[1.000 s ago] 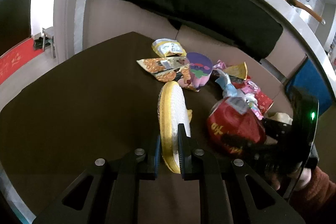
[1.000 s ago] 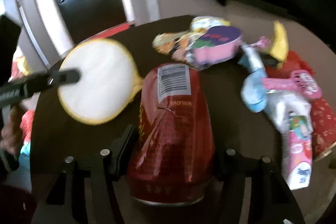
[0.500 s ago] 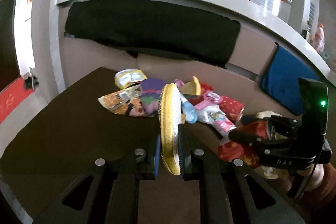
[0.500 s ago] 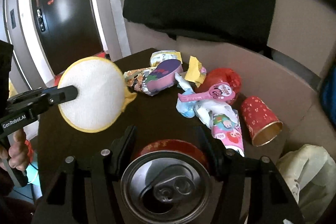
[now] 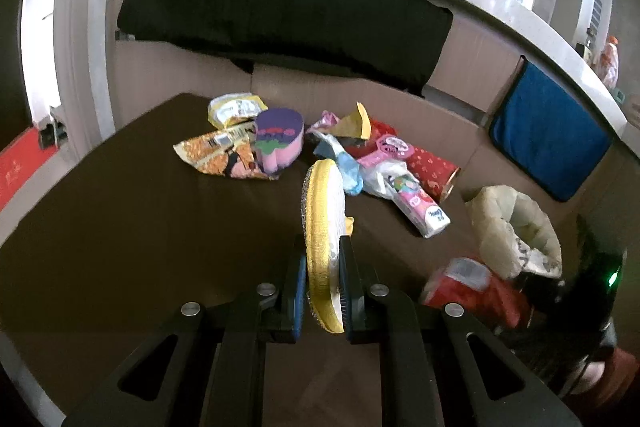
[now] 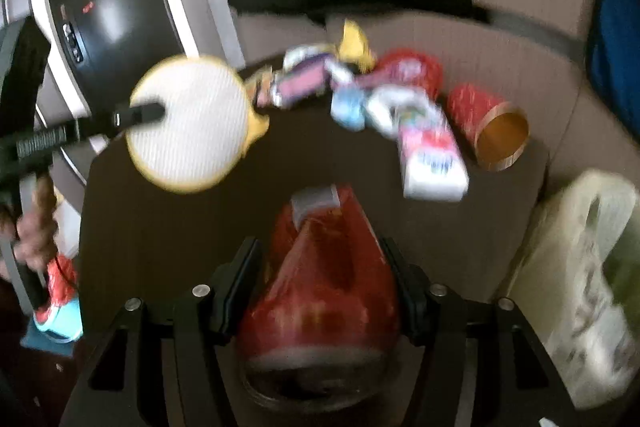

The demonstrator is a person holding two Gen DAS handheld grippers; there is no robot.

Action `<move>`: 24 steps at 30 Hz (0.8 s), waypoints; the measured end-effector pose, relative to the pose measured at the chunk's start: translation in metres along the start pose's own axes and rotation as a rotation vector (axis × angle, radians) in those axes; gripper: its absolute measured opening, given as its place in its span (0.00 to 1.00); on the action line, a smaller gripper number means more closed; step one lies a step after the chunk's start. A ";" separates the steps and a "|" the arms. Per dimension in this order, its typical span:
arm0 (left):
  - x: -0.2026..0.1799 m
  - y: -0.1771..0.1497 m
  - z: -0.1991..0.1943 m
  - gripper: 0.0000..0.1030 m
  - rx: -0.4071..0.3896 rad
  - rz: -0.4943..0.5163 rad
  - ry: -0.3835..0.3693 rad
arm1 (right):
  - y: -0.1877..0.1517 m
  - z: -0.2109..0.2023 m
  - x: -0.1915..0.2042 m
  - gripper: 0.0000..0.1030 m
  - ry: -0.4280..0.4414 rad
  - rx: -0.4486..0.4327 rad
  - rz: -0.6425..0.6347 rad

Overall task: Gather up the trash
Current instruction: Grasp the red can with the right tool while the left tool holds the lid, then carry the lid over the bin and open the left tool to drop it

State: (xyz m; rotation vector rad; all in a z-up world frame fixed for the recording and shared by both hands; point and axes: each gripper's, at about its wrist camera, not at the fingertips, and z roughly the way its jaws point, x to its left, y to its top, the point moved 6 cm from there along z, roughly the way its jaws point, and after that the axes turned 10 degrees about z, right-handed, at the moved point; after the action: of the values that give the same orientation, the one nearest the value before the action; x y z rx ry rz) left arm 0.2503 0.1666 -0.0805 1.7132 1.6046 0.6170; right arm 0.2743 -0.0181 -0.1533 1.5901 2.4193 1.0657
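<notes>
While the left claw [image 5: 323,291] pinches a soft, light yellow-rimmed pad [image 5: 325,211] by its edge above the desk's [image 5: 120,227] near side, the right claw [image 6: 320,287] clamps a dented, slippery red can [image 6: 320,279] across its body, now swung from the litter toward the pale bag [image 6: 580,287] off the right edge.

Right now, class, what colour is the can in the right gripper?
Red, with a white label patch; the can shows best in the right wrist view.
</notes>
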 end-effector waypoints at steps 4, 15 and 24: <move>-0.002 -0.004 0.001 0.14 0.013 -0.001 -0.002 | -0.009 0.002 -0.002 0.56 0.044 -0.002 0.019; -0.005 -0.010 -0.001 0.14 0.026 0.003 -0.003 | -0.012 0.023 0.021 0.56 0.045 0.075 -0.100; -0.016 0.004 -0.013 0.14 -0.049 0.046 0.016 | 0.023 -0.025 0.008 0.38 0.018 -0.107 -0.055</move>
State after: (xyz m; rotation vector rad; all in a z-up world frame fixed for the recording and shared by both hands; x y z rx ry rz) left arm 0.2413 0.1533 -0.0679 1.7174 1.5522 0.6893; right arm 0.2782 -0.0190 -0.1187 1.4786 2.3585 1.1829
